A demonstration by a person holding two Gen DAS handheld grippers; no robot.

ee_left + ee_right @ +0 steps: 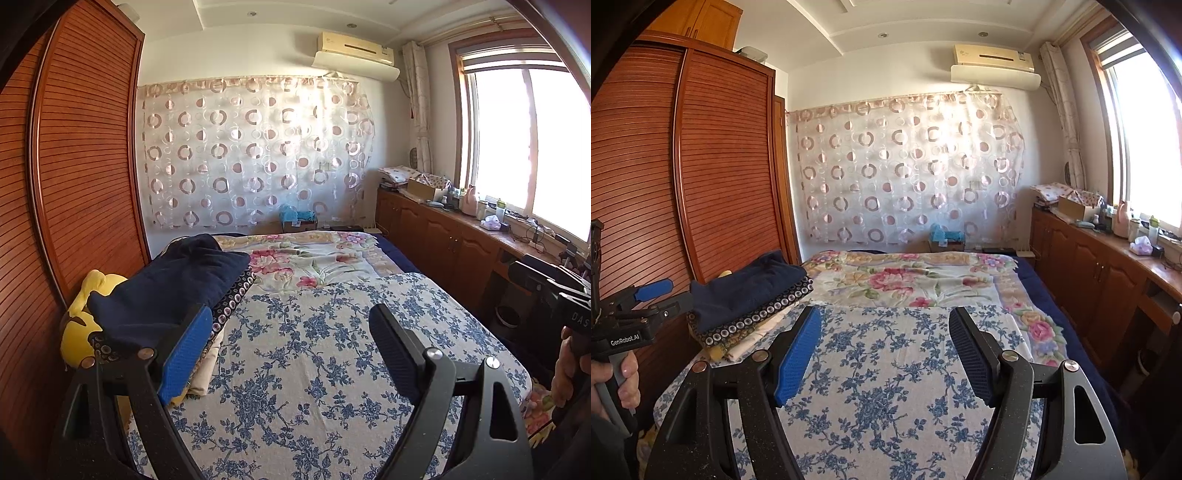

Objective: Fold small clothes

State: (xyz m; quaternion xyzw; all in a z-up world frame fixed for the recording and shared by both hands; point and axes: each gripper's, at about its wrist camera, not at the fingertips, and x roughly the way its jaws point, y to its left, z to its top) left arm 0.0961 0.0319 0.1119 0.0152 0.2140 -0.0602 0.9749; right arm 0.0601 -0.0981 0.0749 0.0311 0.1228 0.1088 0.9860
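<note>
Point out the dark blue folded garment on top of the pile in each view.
Left wrist view: dark blue garment at left centre, just beyond the left finger.
Right wrist view: dark blue garment at left of centre, topping the pile.
Shared landmark: the air conditioner on the far wall.

Daylight pours in from the window point(532, 147) on my right, and it burns out to pure white in both views, with no detail in the panes. The glare spreads onto the circle-patterned curtain point(255, 155), washing its middle pale. The wardrobe point(74, 166) side stays warm and dimmer. My tool's arms sit dark near the lens, slightly soft, while the bed point(886, 369) cover is crisp. Straight lines bow hard toward the edges, and black corners ring each fisheye picture. Shadows on the bed are faint and soft.
</note>
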